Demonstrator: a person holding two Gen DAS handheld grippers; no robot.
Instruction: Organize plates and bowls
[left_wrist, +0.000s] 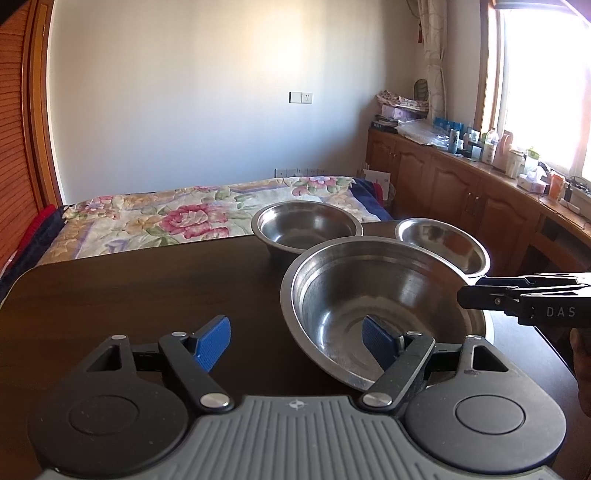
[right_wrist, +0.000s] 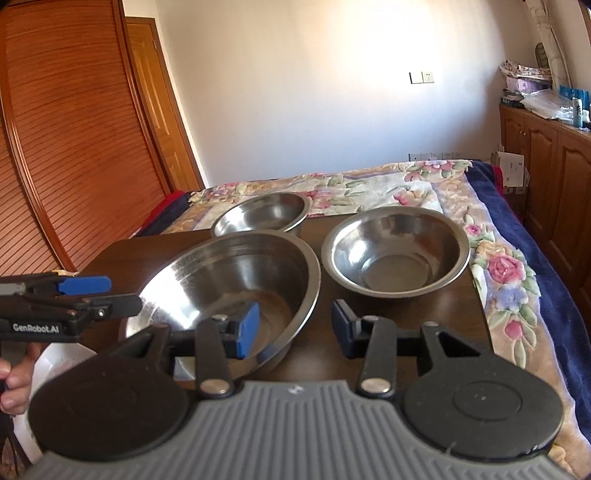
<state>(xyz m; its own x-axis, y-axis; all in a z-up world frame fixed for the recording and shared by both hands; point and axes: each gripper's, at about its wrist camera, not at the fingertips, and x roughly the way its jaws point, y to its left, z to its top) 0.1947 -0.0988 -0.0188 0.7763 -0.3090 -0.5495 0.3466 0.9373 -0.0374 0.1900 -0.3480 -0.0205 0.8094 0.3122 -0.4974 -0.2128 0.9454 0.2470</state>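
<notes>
Left gripper (left_wrist: 295, 341) sits nearest in its own view, jaws spread wide; its right blue pad (left_wrist: 378, 341) hangs inside the big bowl (left_wrist: 369, 295), the left pad over bare table (left_wrist: 129, 288) — the bowl's near-left rim lies between them, neither pad seen pressing on it. Nothing held.

Right gripper (right_wrist: 293, 330), jaws partly apart: left pad inside the same big bowl (right_wrist: 236, 280), right pad outside it over the table (right_wrist: 436, 314). The bowl's near-right wall stands in the gap; contact with the pads cannot be told, no grip visible.

Big bowl — steel, empty, at the table's near part, tilted in the right-wrist view.

Low left in the right-wrist view, a hand (right_wrist: 14, 384) holds the left gripper's handle, with a white dish (right_wrist: 55, 363) partly hidden beneath.

Behind the big bowl, 2 smaller steel bowls, both empty and upright: the left bowl (left_wrist: 306, 225) at the table's far edge, the right bowl (left_wrist: 443, 243) beside it. Their rims appear close to the big bowl's; touching or not cannot be told.

Beyond the table: a bed with a flowered blanket (left_wrist: 166, 218), wooden cabinets (left_wrist: 461, 184) along the window wall, a slatted wooden door (right_wrist: 55, 129).
</notes>
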